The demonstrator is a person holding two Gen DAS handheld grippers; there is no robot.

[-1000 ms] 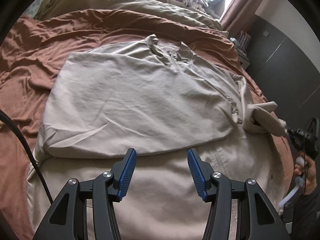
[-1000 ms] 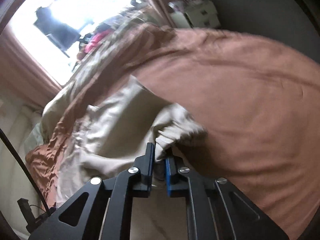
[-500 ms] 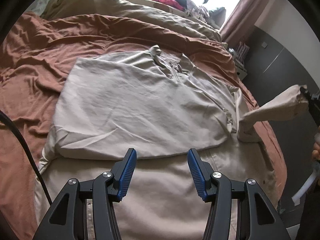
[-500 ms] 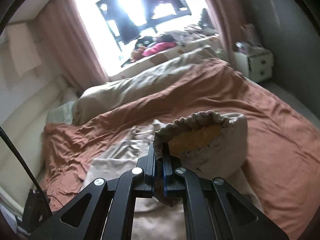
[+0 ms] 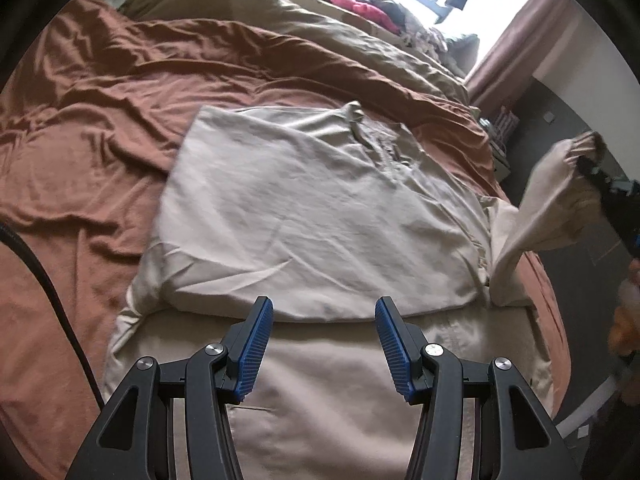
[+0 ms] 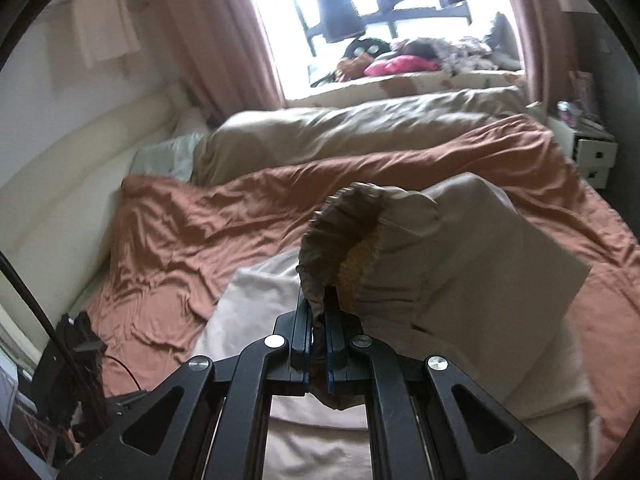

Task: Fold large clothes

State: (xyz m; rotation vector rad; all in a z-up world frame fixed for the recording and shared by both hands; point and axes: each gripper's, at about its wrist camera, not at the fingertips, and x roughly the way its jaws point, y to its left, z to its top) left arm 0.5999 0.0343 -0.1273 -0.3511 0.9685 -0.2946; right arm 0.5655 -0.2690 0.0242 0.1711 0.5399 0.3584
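The left gripper is hovering with its jaws apart over the near hem of a beige jacket, which is lying partly folded and creased on the rust-brown bedsheet. The right gripper is pinching the jacket's elastic sleeve cuff tight, lifting the sleeve off the bed.

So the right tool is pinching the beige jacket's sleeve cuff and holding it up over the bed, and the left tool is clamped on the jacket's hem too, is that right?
Not quite. The left tool is open and holds nothing; it hovers above the beige jacket, as the left wrist view shows. The rest holds: the right tool is shut on the sleeve cuff, lifted over the bed.
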